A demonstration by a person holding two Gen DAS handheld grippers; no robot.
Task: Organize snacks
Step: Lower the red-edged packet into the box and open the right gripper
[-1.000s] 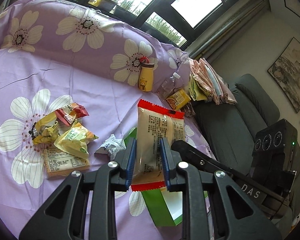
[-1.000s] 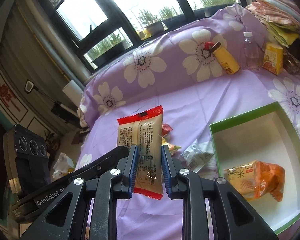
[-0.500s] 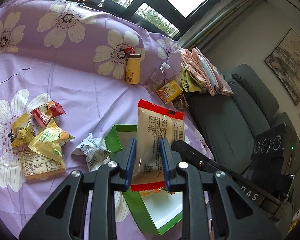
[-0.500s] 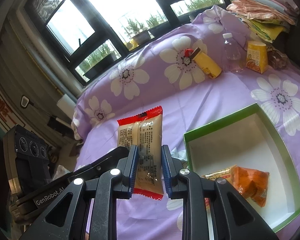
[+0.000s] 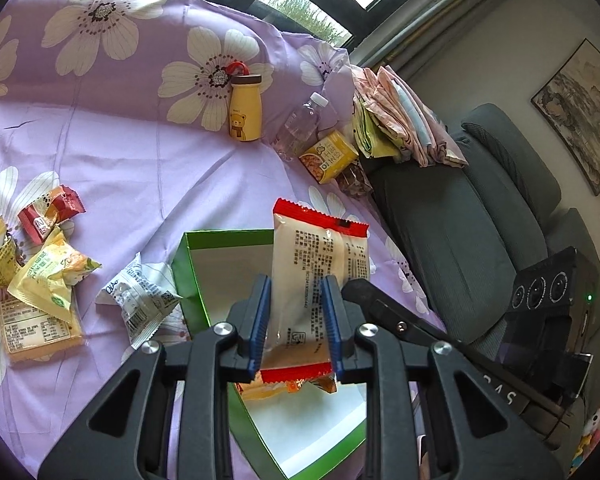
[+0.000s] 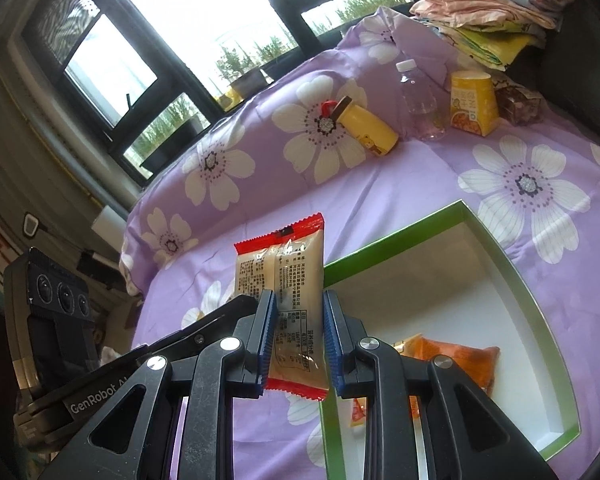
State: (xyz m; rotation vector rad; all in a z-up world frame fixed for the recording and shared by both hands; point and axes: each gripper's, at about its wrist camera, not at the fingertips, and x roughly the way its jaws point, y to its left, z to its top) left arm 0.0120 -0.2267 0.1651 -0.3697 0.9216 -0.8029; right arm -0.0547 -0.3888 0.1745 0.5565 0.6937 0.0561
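My left gripper (image 5: pixel 296 320) is shut on a beige snack packet with red ends (image 5: pixel 320 264), held above the green box (image 5: pixel 188 272). My right gripper (image 6: pixel 296 336) is shut on a like beige packet with red ends (image 6: pixel 288 280), held over the left rim of the same green box (image 6: pixel 516 280). An orange snack bag (image 6: pixel 460 364) lies inside the box, and its edge shows under the left packet (image 5: pixel 276 388). Loose snacks lie left of the box: a white packet (image 5: pixel 140 300), a yellow-green packet (image 5: pixel 48 280), a red packet (image 5: pixel 48 216) and a flat beige packet (image 5: pixel 36 332).
A yellow bear bottle (image 5: pixel 245 108), a clear water bottle (image 5: pixel 300 124) and a yellow carton (image 5: pixel 328 156) stand at the back of the purple floral sheet. Folded cloths (image 5: pixel 400 120) lie on a grey sofa (image 5: pixel 460 220). Windows are behind.
Both grippers have moved toward the green box with their packets held. The box now lies under the left packet and nearer the right one.
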